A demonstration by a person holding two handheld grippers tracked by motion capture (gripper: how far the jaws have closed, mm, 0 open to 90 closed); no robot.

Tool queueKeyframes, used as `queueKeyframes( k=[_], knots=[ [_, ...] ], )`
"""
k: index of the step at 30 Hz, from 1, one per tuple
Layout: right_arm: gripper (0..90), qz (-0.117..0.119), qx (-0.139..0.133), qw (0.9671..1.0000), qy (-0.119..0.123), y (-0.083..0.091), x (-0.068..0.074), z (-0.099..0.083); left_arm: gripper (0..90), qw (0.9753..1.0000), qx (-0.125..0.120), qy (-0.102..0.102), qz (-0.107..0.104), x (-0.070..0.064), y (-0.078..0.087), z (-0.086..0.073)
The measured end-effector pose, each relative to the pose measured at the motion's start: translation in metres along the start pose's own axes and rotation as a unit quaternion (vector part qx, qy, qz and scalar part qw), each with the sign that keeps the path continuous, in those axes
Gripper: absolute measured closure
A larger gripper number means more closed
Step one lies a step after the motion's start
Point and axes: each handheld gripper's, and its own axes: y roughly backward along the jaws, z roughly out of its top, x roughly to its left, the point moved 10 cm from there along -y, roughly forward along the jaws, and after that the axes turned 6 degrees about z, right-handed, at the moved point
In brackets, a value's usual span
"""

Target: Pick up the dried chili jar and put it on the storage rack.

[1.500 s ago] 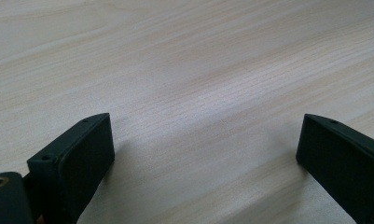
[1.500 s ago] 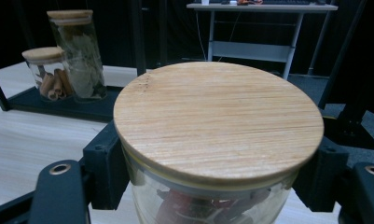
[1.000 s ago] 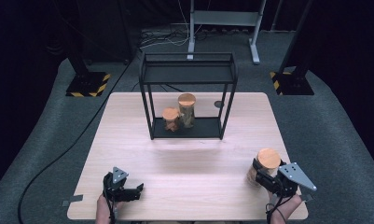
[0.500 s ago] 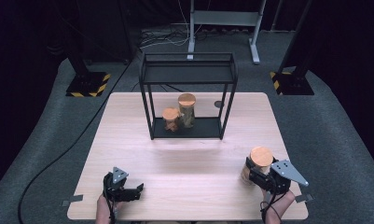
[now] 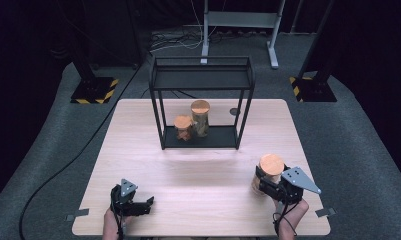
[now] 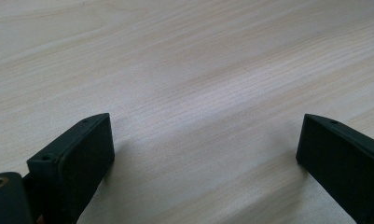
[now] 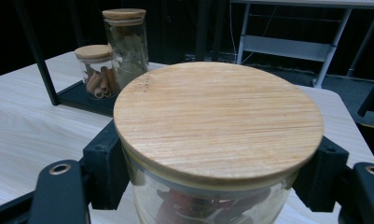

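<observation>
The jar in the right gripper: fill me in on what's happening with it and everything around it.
A person works two handheld grippers at a wooden table. The right gripper is clamped on a glass jar with a wooden lid, near the table's front right. The left gripper sits open near the front left, holding nothing. Farther back, a short jar and a tall jar stand on the bottom shelf of a black metal rack.
</observation>
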Motion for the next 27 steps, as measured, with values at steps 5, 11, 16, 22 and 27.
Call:
queueKeyframes(
  k=[5, 11, 16, 22, 27],
  knots=[
    [24.6, 0.004, -0.001, 1.0000, 0.002, -0.002, 0.004, 0.002, 3.4, 1.0000, 0.000, 0.000, 0.000, 0.000, 0.000, 0.000],
    [24.6, 0.011, -0.002, 0.9999, 0.001, -0.005, 0.010, 0.002, 3.4, 1.0000, 0.000, 0.000, 0.000, 0.000, 0.000, 0.000],
    [24.6, 0.016, -0.005, 0.9999, 0.001, -0.006, 0.014, 0.004, 3.3, 1.0000, 0.000, 0.000, 0.000, 0.000, 0.000, 0.000],
    [24.6, 0.023, -0.006, 0.9997, 0.007, -0.011, 0.020, 0.009, 3.3, 1.0000, 0.000, 0.000, 0.000, 0.000, 0.000, 0.000],
    [24.6, 0.027, -0.004, 0.9995, 0.013, -0.015, 0.025, 0.011, 3.3, 1.0000, 0.000, 0.000, 0.000, 0.000, 0.000, 0.000]
  ],
)
